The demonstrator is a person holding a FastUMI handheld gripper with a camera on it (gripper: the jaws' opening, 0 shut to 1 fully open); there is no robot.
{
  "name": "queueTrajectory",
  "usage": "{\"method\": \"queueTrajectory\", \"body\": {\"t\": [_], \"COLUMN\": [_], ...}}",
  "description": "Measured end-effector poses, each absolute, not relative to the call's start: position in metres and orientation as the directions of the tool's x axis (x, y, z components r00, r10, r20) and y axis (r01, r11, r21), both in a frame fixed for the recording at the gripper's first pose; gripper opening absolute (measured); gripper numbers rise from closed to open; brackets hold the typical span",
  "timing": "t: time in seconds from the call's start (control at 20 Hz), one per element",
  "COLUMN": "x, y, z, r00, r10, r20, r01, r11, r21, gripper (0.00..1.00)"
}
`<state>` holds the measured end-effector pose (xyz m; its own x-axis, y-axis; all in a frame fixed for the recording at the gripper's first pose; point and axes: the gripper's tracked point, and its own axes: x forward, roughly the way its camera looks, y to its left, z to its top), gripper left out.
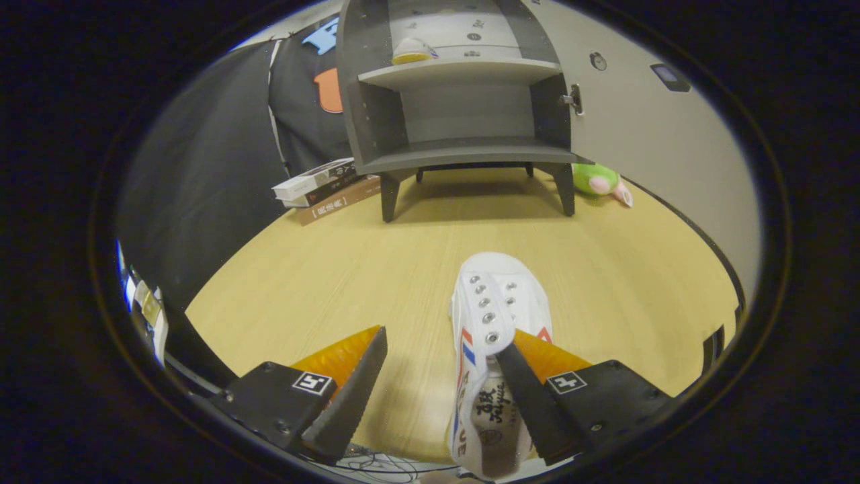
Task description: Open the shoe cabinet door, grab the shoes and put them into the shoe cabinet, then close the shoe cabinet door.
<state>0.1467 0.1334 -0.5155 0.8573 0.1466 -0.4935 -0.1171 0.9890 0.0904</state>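
While spread wide, claw, right finger inside white shoe with illegible insole print.

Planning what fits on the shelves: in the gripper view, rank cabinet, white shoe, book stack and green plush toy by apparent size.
1. shoe cabinet
2. white shoe, near the open gripper, so nearness inflates it
3. book stack
4. green plush toy

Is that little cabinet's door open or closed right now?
Open: the door is swung aside, baring the cabinet shelves. The claw is open.
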Motion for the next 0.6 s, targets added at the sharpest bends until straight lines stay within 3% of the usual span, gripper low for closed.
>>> {"method": "queueTrajectory", "body": {"t": [0.2, 0.3, 0.55, 0.6], "x": [0.162, 0.164, 0.164, 0.161], "y": [0.135, 0.126, 0.114, 0.113], "z": [-0.520, -0.520, -0.519, -0.516], "r00": [0.864, 0.871, 0.850, 0.842], "r10": [0.139, 0.092, 0.076, 0.066], "r20": [-0.484, -0.483, -0.522, -0.535], "r01": [-0.116, -0.087, -0.072, -0.067], "r11": [0.990, 0.996, 0.997, 0.998], "r21": [0.078, 0.033, 0.027, 0.018], "gripper": [0.99, 0.88, 0.17, 0.15]}}
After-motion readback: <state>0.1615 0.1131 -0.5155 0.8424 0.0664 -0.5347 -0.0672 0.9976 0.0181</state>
